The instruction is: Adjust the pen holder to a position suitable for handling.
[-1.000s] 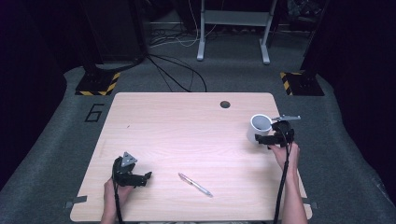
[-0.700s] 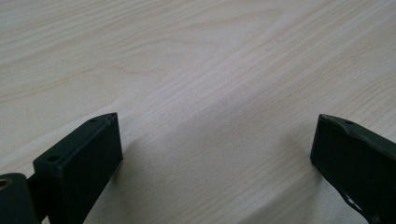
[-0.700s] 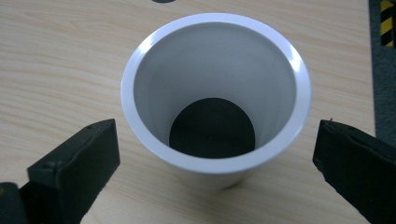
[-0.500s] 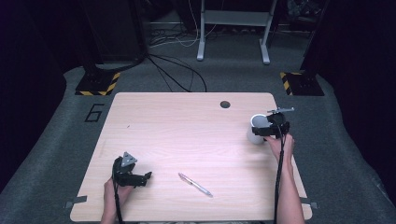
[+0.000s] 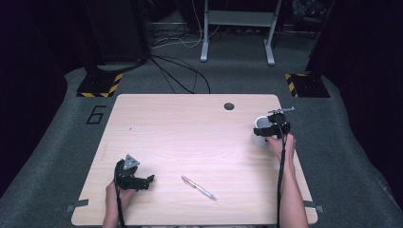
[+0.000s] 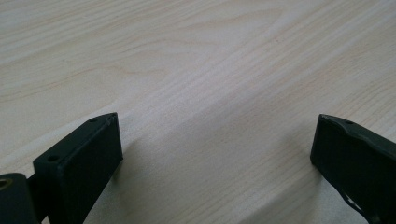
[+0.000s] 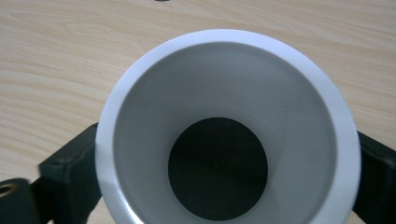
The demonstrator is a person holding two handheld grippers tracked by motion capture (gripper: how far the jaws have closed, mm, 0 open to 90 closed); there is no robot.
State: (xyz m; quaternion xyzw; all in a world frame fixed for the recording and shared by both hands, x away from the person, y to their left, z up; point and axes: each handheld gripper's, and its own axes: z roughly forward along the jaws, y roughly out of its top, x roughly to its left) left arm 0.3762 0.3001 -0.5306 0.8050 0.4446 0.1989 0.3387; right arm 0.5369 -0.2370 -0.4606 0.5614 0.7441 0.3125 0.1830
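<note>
the right gripper [image 5: 267, 129] has its jaws closed on either side of the white cup [image 5: 261, 124] near the right edge of the table [image 5: 190, 137], toward its far right corner; the right gripper view looks straight down into the cup [image 7: 224, 116]. the smooth, flaring wall could slip out of the jaws if the grip is loose or the hand tilts, dropping the cup over that edge. the left gripper [image 5: 142, 182] rests spread and empty near the front left corner, the pen [image 5: 198, 187] lying apart by the front edge.
</note>
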